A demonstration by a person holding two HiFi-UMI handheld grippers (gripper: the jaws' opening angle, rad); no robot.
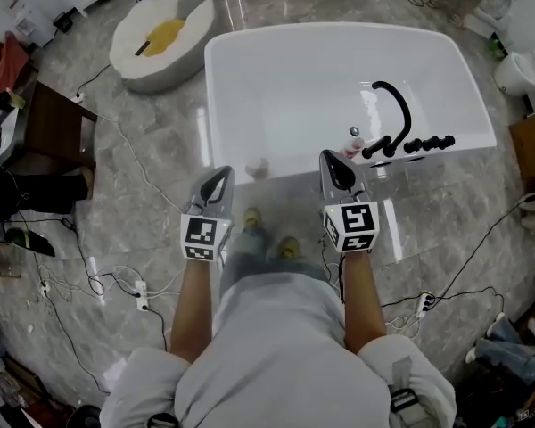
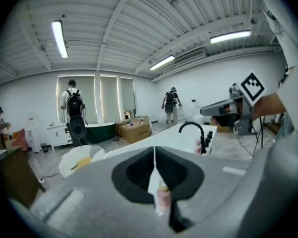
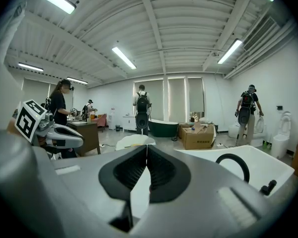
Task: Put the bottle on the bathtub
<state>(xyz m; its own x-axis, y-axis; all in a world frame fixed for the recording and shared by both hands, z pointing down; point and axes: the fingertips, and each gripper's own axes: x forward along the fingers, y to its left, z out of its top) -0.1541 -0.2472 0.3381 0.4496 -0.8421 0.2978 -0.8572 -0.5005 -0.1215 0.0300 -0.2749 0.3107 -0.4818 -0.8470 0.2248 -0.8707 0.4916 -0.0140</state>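
The person is extending both bare forearms forward, side by side. The left gripper point(image 1: 219, 178) is pointing ahead with its jaws pressed together at the tips. The right gripper point(image 1: 336, 162) is pointing parallel to it, jaws likewise closed.

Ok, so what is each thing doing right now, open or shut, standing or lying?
Left tongs: shut, empty.
Right tongs: shut, empty.
Bathtub: no water inside.
Faucet: no water running.
Bottle by the faucet: upright on the bathtub rim.
Bottle past the left tongs: upright, not gripped.
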